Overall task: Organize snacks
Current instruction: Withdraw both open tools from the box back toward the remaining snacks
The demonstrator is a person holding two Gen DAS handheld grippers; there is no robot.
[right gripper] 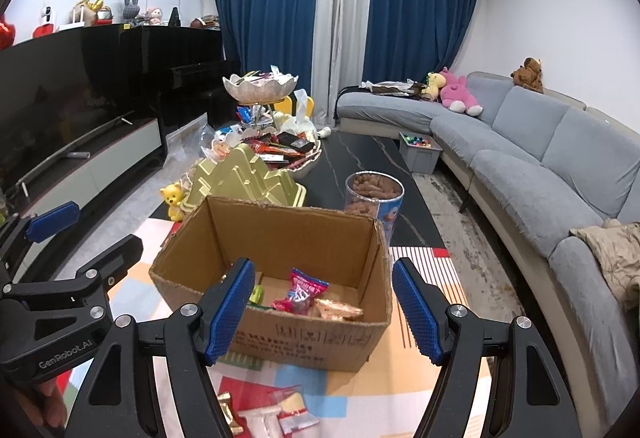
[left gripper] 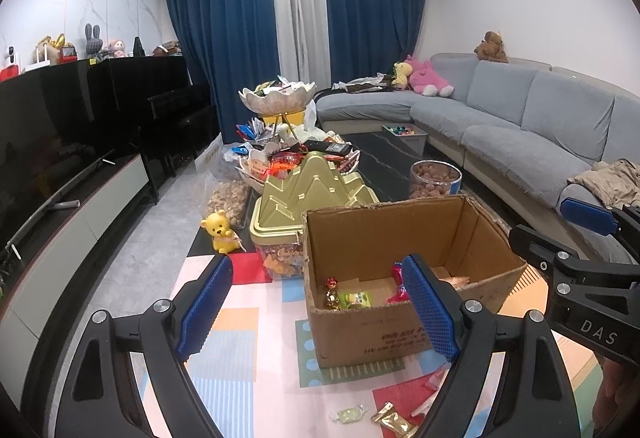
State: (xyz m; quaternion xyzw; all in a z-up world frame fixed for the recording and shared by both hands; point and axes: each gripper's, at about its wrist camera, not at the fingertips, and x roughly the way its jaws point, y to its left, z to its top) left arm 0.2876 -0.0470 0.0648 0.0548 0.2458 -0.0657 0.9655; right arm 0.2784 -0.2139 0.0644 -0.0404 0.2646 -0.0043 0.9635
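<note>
Snacks [right gripper: 305, 290] lie in the cardboard box [right gripper: 304, 342] at frame center; left gripper [left gripper: 320, 306] and right gripper [right gripper: 324, 312] fingers spread, holding nothing.

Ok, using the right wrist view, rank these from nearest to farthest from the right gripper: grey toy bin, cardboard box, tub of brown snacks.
From the right gripper:
1. Cardboard box, straight ahead on the mat.
2. Tub of brown snacks, beyond the box's right corner, on the dark table.
3. Grey toy bin, farther right, beside the sofa.

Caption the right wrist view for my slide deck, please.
Open right gripper above a cardboard box holding a few wrapped snacks on a colourful mat.
</note>
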